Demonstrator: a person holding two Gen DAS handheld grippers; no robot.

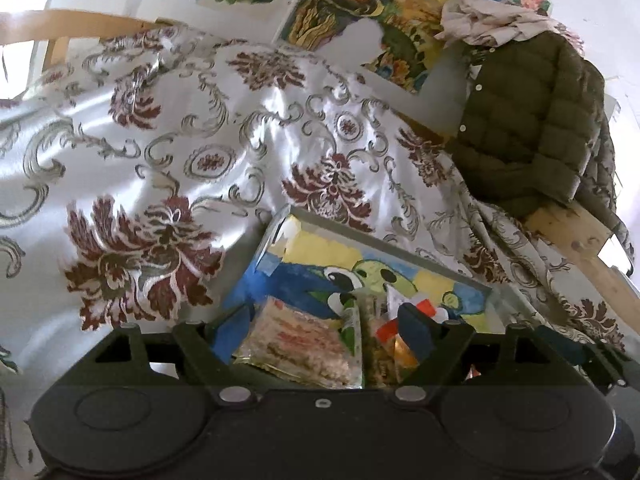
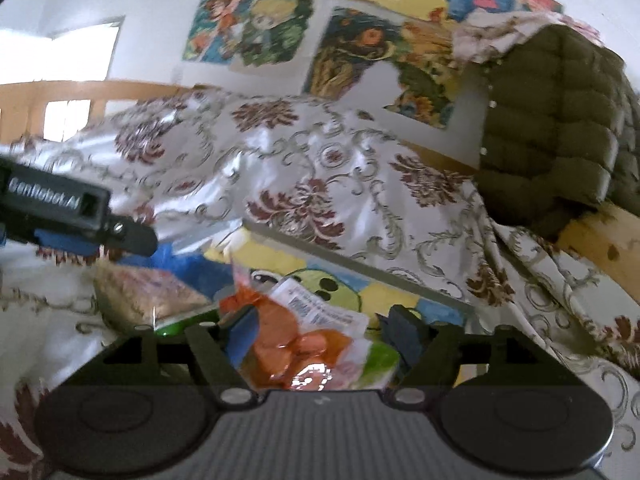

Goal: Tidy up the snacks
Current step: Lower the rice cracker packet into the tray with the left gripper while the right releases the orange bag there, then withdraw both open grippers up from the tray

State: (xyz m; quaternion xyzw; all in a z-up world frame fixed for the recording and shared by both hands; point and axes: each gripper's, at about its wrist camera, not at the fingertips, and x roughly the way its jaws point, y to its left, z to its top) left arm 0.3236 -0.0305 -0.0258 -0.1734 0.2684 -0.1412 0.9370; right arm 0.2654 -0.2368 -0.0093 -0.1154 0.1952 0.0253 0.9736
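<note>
While both the left gripper point(image 1: 326, 330) and right gripper point(image 2: 320, 326) stand spread, pinching nothing, over snack packets point(image 2: 304, 344) in the clear tray point(image 1: 400, 242) at lower centre, any careless sweep could drag packets out.

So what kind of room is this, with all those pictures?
Probably a room in someone's home, not a shop or lab: colourful paintings taped on the wall, a flowery tablecloth, and a green puffer jacket hung on a wooden chair.
</note>
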